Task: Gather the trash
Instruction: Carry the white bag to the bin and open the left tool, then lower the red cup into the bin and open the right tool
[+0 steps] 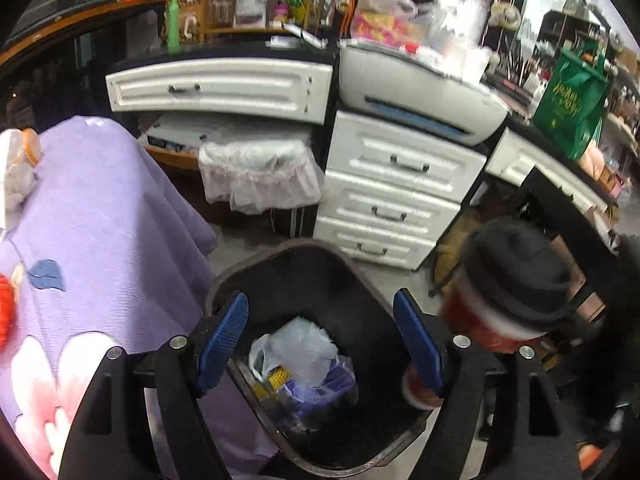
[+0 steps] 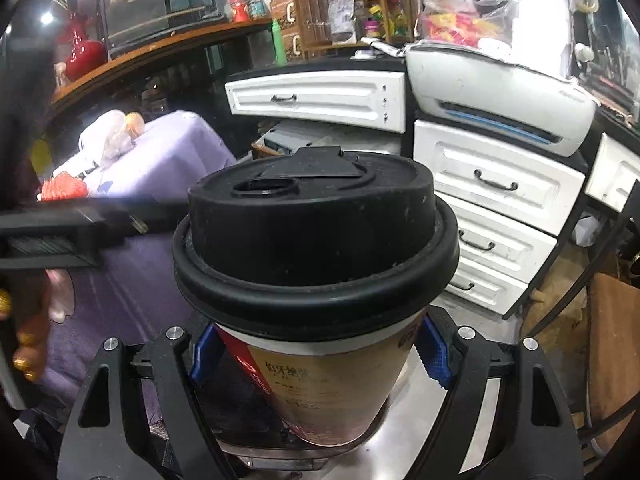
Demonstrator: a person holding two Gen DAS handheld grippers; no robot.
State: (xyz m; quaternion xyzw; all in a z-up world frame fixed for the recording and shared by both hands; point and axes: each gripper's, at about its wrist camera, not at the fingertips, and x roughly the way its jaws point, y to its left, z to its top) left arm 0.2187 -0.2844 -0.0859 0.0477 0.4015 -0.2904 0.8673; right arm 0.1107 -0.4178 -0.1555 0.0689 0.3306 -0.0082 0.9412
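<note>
A black trash bin (image 1: pixel 224 284) stands on the floor beside a table covered with a purple cloth (image 1: pixel 112 216). It holds a crumpled plastic bag (image 1: pixel 300 348) and other scraps. My left gripper (image 1: pixel 320 344) is open and empty, right above the bin's opening. My right gripper (image 2: pixel 318 350) is shut on a paper coffee cup (image 2: pixel 320 384) with a black lid (image 2: pixel 312 236), held upright. The cup also shows in the left wrist view (image 1: pixel 516 276), just right of the bin, blurred.
A white drawer unit (image 1: pixel 392 196) and a printer (image 1: pixel 420 92) stand behind the bin. A plastic-lined basket (image 1: pixel 256 172) hangs under the desk. Red and orange items (image 2: pixel 64 188) and a white cloth (image 2: pixel 108 136) lie on the purple table. A green bag (image 1: pixel 572 100) sits at right.
</note>
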